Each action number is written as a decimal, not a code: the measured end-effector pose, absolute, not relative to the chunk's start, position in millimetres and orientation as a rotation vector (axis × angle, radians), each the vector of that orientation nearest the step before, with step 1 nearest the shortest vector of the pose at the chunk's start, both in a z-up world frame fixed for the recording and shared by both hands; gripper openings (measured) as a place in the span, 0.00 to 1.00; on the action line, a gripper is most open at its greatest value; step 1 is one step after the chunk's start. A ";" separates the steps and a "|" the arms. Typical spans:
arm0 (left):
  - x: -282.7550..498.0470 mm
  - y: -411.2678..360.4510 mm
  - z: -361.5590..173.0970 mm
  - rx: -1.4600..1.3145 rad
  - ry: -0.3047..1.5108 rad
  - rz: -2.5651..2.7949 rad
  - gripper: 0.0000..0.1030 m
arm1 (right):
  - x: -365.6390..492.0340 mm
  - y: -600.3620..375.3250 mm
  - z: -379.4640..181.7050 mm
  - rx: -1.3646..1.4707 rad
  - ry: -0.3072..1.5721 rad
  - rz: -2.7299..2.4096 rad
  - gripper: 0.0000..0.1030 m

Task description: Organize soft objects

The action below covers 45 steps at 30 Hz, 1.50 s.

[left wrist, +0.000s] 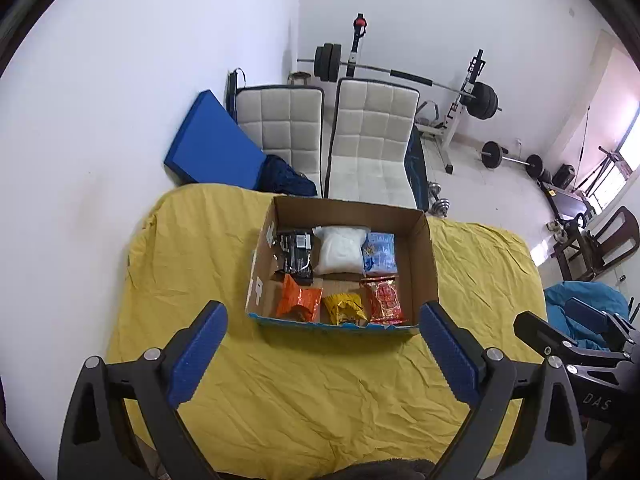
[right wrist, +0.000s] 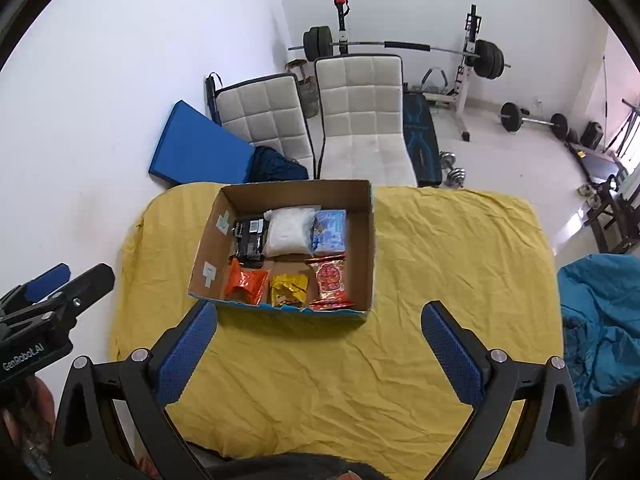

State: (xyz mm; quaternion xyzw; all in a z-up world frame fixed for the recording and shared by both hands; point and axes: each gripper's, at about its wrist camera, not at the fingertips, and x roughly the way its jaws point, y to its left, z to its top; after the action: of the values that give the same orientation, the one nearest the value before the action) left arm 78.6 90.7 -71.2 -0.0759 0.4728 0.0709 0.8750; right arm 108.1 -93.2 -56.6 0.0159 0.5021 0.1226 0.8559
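Note:
A cardboard box (left wrist: 425, 264) (right wrist: 362, 240) stands on the yellow-covered table (left wrist: 320, 392) (right wrist: 440, 264). Inside lie several soft packets: black (left wrist: 296, 254), white (left wrist: 340, 252), light blue (left wrist: 379, 253), orange (left wrist: 299, 298), yellow (left wrist: 344, 308) and red (left wrist: 383, 296). They also show in the right wrist view: black (right wrist: 249, 240), white (right wrist: 289, 230), blue (right wrist: 329, 230), orange (right wrist: 245, 282), yellow (right wrist: 289, 288), red (right wrist: 330, 280). My left gripper (left wrist: 322, 352) is open and empty, held above the table in front of the box. My right gripper (right wrist: 320, 352) is open and empty, in front of the box.
Two white padded chairs (left wrist: 372, 140) and a blue mat (left wrist: 212, 140) stand behind the table. Gym weights (left wrist: 484, 100) sit further back. A blue cloth (right wrist: 600, 320) lies right of the table. A white wall runs along the left.

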 end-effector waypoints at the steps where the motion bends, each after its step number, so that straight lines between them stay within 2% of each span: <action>1: 75.9 89.7 -68.7 -0.153 0.981 0.150 0.95 | 105.8 -94.1 -53.7 0.036 1.050 0.259 1.00; 22: 65.1 86.0 -59.8 -0.133 0.966 0.170 0.95 | 88.6 -103.9 -29.4 0.004 0.984 0.221 1.00; 45: 66.1 91.4 -60.7 -0.133 0.976 0.159 0.95 | 88.3 -104.6 -26.3 0.003 0.975 0.199 1.00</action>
State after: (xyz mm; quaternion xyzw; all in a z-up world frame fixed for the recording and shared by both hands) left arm 66.1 91.4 -60.7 -0.0639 0.4681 0.0765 0.8780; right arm 88.3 -104.6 -26.3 0.0012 0.4675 0.0956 0.8788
